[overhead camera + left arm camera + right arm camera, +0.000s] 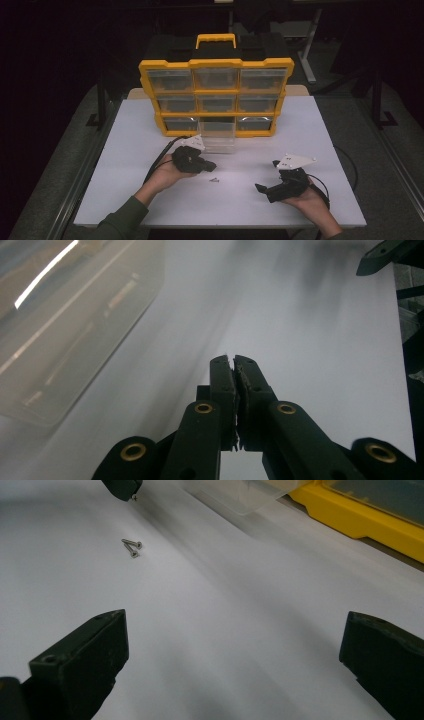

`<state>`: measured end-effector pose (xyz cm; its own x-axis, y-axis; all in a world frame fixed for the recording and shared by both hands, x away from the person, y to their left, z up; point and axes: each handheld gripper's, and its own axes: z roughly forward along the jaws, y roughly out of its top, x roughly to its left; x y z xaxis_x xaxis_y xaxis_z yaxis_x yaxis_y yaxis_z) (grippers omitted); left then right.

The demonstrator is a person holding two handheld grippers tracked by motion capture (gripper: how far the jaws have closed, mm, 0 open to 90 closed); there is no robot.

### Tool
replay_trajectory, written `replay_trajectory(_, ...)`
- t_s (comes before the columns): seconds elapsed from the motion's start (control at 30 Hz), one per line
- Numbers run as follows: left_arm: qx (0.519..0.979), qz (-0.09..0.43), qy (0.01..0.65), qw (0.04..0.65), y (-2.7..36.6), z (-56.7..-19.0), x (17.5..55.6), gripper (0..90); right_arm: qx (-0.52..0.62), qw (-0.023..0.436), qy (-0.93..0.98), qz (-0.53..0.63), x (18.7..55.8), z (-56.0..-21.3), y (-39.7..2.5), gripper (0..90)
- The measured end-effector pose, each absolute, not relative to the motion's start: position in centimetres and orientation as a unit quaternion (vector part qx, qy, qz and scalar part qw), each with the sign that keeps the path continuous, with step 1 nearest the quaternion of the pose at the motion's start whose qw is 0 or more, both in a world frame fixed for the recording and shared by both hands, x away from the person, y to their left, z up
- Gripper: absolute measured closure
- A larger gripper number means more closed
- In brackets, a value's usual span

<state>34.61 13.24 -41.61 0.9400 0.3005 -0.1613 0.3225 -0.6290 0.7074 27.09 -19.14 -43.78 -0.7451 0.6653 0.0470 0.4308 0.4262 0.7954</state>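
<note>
Two small screws [214,179] lie side by side on the white surface [150,130], toward its near middle, just near and right of our left hand-held gripper [209,165]; in the right gripper view the screws [132,547] sit far ahead on the left, touching or almost touching each other at one end. Our left hand-held gripper [233,361] has its jaws pressed together, and we see something small pinched at the tip, though we cannot tell what it is. It hovers near the clear drawer [217,134] that is pulled out of the bottom row of the yellow organizer [216,95], which stands upright at the far side of the surface. In the left gripper view the clear drawer [65,325] lies to the left of the jaws, apart from them. Our right hand-held gripper [266,191] rests low over the near right of the surface, well apart from the screws, and its jaws [235,655] stand wide apart with nothing between them.
</note>
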Motion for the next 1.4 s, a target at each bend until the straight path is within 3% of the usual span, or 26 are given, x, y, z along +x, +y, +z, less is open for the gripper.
replay_trajectory(1.4,0.893,0.006,0.157,0.421,12.7,-34.5,38.0,87.4,0.329,0.138,0.833,0.424,27.1,-43.8,-19.2,0.0)
